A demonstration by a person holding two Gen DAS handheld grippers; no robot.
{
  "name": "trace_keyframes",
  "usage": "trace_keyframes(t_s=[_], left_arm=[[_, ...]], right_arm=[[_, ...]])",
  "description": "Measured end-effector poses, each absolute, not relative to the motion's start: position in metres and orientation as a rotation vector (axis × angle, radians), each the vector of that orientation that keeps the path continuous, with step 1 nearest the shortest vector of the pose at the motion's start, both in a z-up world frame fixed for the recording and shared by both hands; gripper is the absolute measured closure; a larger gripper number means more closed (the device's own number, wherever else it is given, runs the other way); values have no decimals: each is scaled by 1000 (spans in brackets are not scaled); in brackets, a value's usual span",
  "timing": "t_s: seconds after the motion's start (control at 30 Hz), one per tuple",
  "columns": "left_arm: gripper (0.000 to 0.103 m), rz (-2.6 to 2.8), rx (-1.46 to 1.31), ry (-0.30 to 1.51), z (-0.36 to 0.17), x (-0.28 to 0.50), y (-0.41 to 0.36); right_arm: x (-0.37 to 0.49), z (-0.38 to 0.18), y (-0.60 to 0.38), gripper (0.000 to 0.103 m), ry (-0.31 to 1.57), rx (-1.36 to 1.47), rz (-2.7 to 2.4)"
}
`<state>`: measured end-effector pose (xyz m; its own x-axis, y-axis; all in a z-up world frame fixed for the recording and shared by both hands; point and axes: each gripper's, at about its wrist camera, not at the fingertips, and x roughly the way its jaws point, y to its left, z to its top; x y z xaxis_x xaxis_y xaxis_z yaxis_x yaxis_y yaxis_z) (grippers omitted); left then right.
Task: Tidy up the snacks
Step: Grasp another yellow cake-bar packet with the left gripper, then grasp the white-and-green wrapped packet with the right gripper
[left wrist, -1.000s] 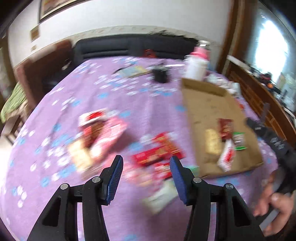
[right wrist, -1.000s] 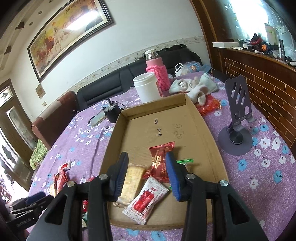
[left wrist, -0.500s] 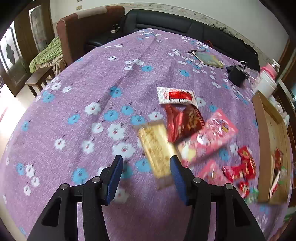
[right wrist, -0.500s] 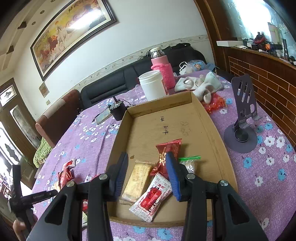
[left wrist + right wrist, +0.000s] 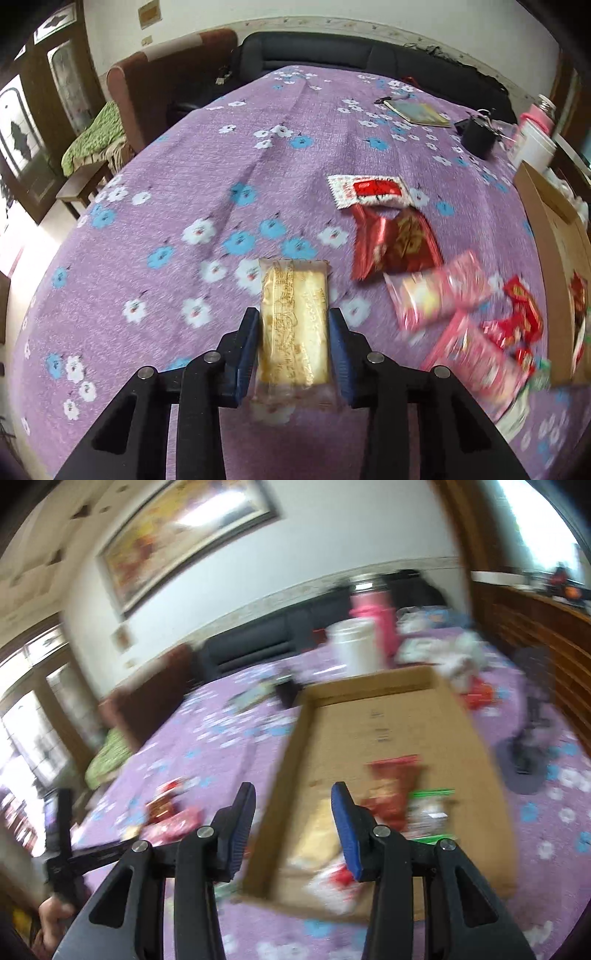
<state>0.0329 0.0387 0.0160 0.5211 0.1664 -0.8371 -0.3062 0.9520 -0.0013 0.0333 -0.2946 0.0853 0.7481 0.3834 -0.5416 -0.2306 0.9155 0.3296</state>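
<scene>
The yellow biscuit pack (image 5: 293, 325) lies flat on the purple flowered desk (image 5: 207, 177), long way pointing off from the camera. The left hand-held gripper (image 5: 293, 349) has just been closing, and its blue pads sit tight on both long sides of the pack, so it is grasping it. Holding it by the thin sides is likely the easy way to lift it.

Just to the right lie more snacks: a dark red pack (image 5: 397, 245), a white and red pack (image 5: 369, 190) and a pink pack (image 5: 441, 295). They are still loose on the desk.

The cardboard tray (image 5: 388, 716) stands further right. A few snacks are in it already, so this is likely where the biscuit pack should go.

The right hand-held gripper (image 5: 293, 825) hangs over the tray's near left wall. Its jaws have just been opening a little, and nothing is between them.
</scene>
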Motion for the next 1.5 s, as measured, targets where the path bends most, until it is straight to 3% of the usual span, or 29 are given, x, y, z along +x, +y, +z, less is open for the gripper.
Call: trace_keyframes(t_s=[0.2, 0.33, 0.57, 0.87, 0.93, 1.03, 1.5], left_arm=[[63, 292, -146, 929, 14, 20, 45], [63, 301, -130, 923, 14, 20, 43], [62, 311, -138, 923, 14, 23, 44], [62, 308, -147, 926, 14, 23, 44], [62, 308, -145, 926, 14, 22, 43], [63, 301, -147, 925, 15, 21, 44], [66, 222, -157, 761, 44, -1, 34]], right_arm=[[27, 56, -223, 55, 901, 277, 886], [24, 32, -196, 55, 1077, 177, 911], [35, 11, -200, 55, 1186, 175, 777], [14, 16, -169, 55, 952, -71, 651], [9, 15, -163, 75, 927, -146, 628], [9, 15, -162, 82, 916, -188, 596], [9, 48, -186, 82, 772, 1, 619]])
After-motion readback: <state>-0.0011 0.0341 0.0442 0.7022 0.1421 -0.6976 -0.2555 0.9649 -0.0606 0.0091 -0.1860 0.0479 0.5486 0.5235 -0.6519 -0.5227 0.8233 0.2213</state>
